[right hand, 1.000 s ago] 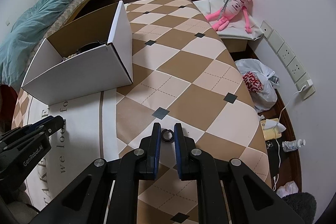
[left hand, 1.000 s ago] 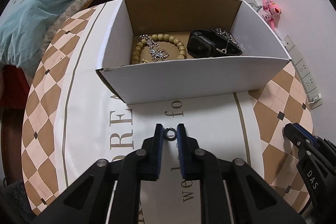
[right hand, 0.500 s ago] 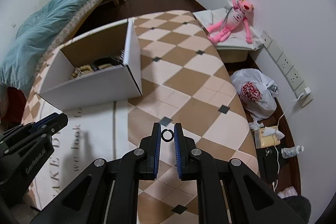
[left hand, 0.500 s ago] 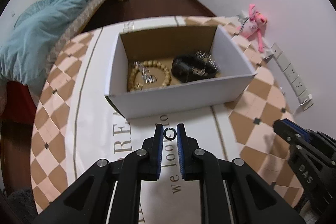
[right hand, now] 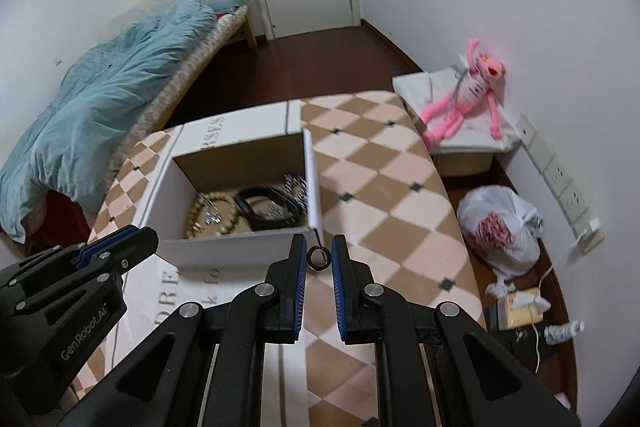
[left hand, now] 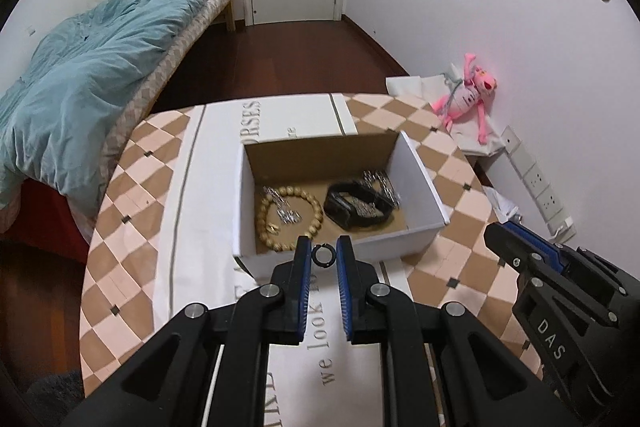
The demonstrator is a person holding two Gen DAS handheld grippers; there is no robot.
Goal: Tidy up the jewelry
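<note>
My left gripper (left hand: 323, 255) is shut on a small dark ring (left hand: 323, 255), held high above the near wall of the open white box (left hand: 420, 171). My right gripper (right hand: 319, 258) is shut on another small dark ring (right hand: 319, 259), above the box's near right corner (right hand: 312, 187). The box holds a wooden bead bracelet (left hand: 288, 217), silver chains (left hand: 286, 205) and a black watch (left hand: 356, 209) with more silver chain at its right. The right gripper shows at the right in the left wrist view (left hand: 520, 247); the left gripper shows at the left in the right wrist view (right hand: 120, 247).
The box stands on a round table (left hand: 132, 187) with a checked cloth and a white lettered runner. A bed with a teal duvet (left hand: 80, 75) lies left. A pink plush toy (right hand: 472, 95), a white plastic bag (right hand: 500, 231) and wall sockets are right.
Both grippers have risen well above the table, each still holding its ring. The box now appears smaller and lower, and its inside shows more fully.
</note>
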